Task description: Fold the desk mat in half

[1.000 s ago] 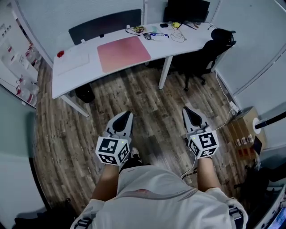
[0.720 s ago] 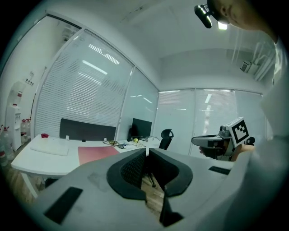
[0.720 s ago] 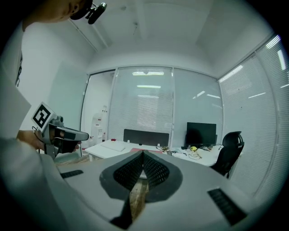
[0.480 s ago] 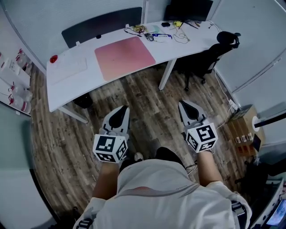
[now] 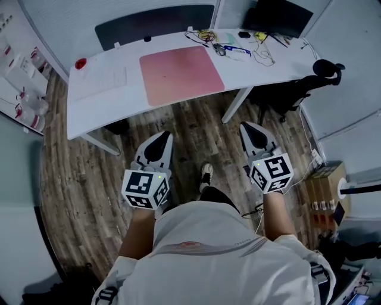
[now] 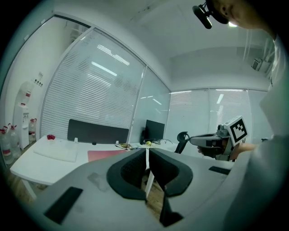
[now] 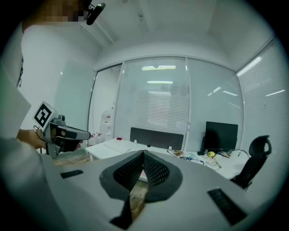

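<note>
Closer now: the person has stepped in, and the desk (image 5: 101, 110) sits bigger and squarer in the head view than a second ago, with one shoe (image 5: 206, 175) planted forward between the two tools. Wood-plank floor (image 5: 190, 128) fills the gap between the person and the desk. That long white desk runs across the top of the view, backed by a dark screen panel (image 5: 155, 24), with a black office chair (image 5: 297, 92) tucked at its right end and a dark monitor (image 5: 280, 16) in the far right corner.

And there's the pink desk mat (image 5: 181, 74), lying flat and fully unfolded near the middle of the desk, its near edge close to the desk's front edge. Nothing is touching it. A white pad (image 5: 104, 80) lies just to its left, clear of it.

Left gripper (image 5: 162, 137) hangs over the floor, well short of the desk, its fingers clenched with nothing between them. Right gripper (image 5: 250, 126) sits level with it on the other side of the shoe, fingers pressed together too, also empty. A tangle of cables (image 5: 232, 46) sprawls behind the mat's right corner, and a small red object (image 5: 80, 62) sits at the desk's far left.
</note>
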`<state>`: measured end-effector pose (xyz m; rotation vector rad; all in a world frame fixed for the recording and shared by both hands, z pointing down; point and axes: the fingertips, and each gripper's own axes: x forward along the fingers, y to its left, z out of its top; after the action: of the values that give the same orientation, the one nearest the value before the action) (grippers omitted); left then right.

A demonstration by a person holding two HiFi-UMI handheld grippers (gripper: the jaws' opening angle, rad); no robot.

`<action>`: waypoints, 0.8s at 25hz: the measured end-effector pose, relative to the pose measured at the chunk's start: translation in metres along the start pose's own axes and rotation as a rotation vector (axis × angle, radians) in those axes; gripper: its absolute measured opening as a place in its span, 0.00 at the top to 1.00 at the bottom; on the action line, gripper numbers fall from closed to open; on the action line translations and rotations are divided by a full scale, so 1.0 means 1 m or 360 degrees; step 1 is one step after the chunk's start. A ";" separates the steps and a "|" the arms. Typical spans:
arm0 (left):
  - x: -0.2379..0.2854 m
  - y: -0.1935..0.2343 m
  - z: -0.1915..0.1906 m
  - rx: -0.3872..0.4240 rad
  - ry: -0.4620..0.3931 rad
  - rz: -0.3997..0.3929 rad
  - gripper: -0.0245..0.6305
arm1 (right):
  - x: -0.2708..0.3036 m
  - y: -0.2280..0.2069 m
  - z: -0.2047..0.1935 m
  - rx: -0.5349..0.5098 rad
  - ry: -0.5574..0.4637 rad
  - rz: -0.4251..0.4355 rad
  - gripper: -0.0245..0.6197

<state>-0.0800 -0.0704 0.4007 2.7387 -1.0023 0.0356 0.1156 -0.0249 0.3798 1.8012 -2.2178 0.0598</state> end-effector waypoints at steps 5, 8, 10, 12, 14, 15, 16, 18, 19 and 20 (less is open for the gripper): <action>0.059 0.002 0.036 0.0140 -0.0051 0.0033 0.92 | 0.046 -0.052 0.019 0.0027 -0.0089 0.0043 0.88; 0.104 0.001 0.054 0.0168 -0.0065 0.0024 0.92 | 0.070 -0.092 0.024 0.0072 -0.0114 0.0048 0.88; 0.134 -0.002 0.061 0.0175 -0.0071 0.0027 0.92 | 0.085 -0.118 0.020 0.0080 -0.0108 0.0064 0.88; 0.163 -0.004 0.064 0.0171 -0.0071 0.0047 0.92 | 0.098 -0.148 0.014 0.0100 -0.0096 0.0073 0.88; 0.190 -0.007 0.066 0.0149 -0.0073 0.0050 0.92 | 0.112 -0.179 0.007 0.0139 -0.0087 0.0073 0.88; 0.202 -0.008 0.067 0.0142 -0.0071 0.0051 0.92 | 0.119 -0.192 0.003 0.0162 -0.0082 0.0073 0.88; 0.214 -0.006 0.067 0.0139 -0.0064 0.0057 0.92 | 0.127 -0.204 -0.002 0.0185 -0.0073 0.0074 0.88; 0.233 -0.001 0.068 0.0142 -0.0048 0.0082 0.92 | 0.145 -0.221 -0.012 0.0225 -0.0037 0.0079 0.88; 0.240 0.002 0.068 0.0145 -0.0039 0.0094 0.92 | 0.155 -0.227 -0.017 0.0241 -0.0013 0.0085 0.88; 0.246 0.005 0.067 0.0147 -0.0030 0.0108 0.92 | 0.165 -0.231 -0.021 0.0249 0.0007 0.0095 0.88</action>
<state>0.1012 -0.2448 0.3609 2.7918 -1.1252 0.0693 0.3126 -0.2283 0.4063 1.8096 -2.3213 0.2560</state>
